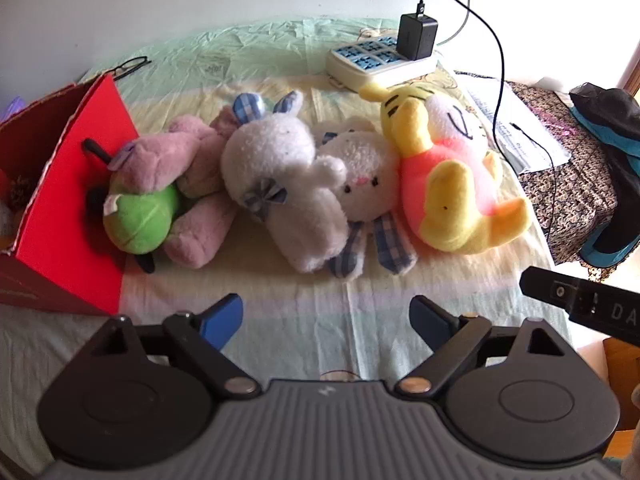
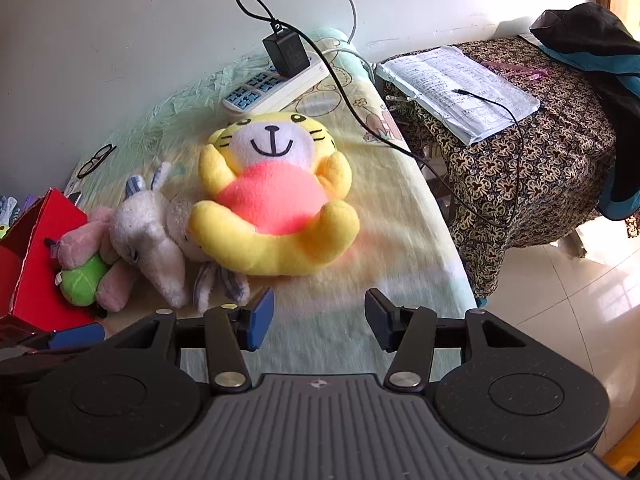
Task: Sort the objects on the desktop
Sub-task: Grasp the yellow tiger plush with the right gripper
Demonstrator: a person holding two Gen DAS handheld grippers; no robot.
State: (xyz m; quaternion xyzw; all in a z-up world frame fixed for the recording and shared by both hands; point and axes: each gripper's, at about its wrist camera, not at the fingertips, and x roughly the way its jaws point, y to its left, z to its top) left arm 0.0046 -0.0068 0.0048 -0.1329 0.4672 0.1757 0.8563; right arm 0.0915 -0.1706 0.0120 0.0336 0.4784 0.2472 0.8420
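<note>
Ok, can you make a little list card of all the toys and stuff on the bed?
surface: bed sheet
toys in a row: pink plush hugging a green ball, white bunny, second white bunny, yellow tiger
tiger pose: on its back, face up
box: red box, open, left of the toys
behind toys: power strip with black charger, glasses
left tool: open, empty
right tool: open, empty
</note>
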